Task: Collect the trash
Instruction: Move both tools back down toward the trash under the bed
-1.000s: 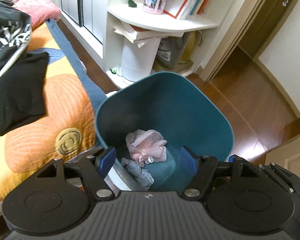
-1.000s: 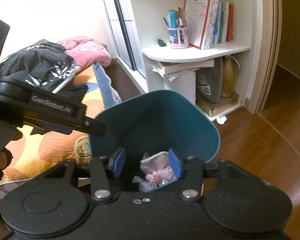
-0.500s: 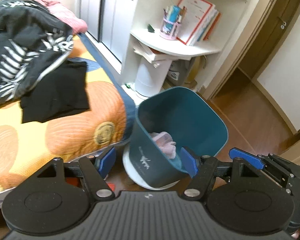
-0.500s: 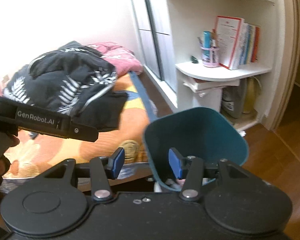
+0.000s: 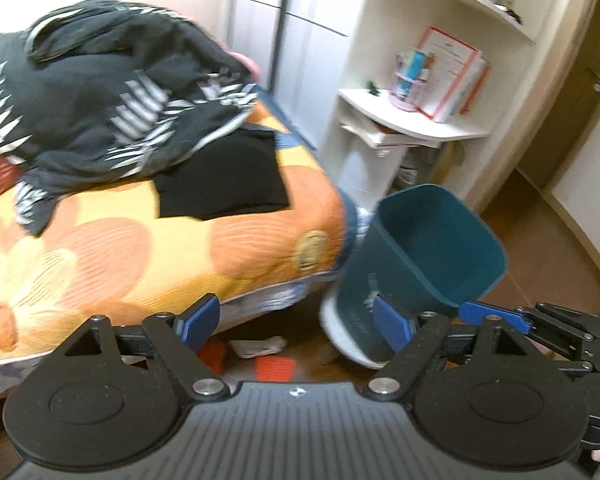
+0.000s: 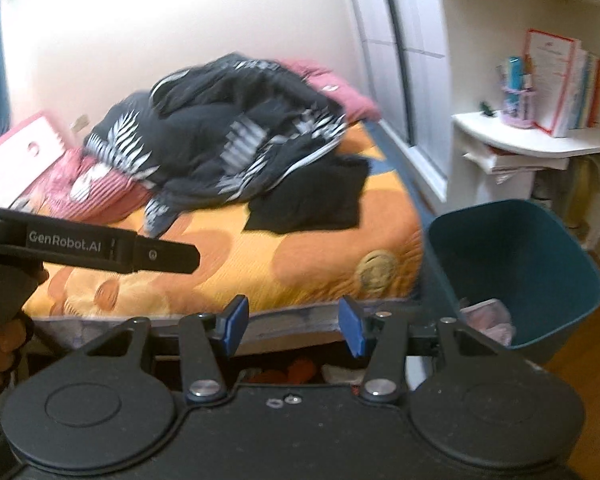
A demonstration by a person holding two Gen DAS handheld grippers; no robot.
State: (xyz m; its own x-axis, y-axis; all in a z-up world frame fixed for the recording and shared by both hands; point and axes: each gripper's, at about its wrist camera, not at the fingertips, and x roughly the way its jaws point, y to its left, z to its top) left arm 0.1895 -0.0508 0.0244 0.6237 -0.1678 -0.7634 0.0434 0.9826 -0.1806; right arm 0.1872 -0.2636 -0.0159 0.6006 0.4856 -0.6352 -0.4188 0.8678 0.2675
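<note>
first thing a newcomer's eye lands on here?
Probably the heap of black, white-patterned clothes on the orange floral bedspread, which fills most of both views. Next, the teal trash bin on the floor at the bed's corner, below the white shelf, with pinkish crumpled trash inside. Both grippers are empty; the left gripper is opening its jaws.

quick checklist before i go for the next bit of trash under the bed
1. Left gripper empty: ok, jaws opening, nothing between them.
2. Right gripper empty: ok, open.
3. Teal bin upright beside the bed: ok.
4. Room in the bin: ok, pink trash only low inside.
5. Next target: cannot tell, white scrap under the bed edge is blurred.
</note>
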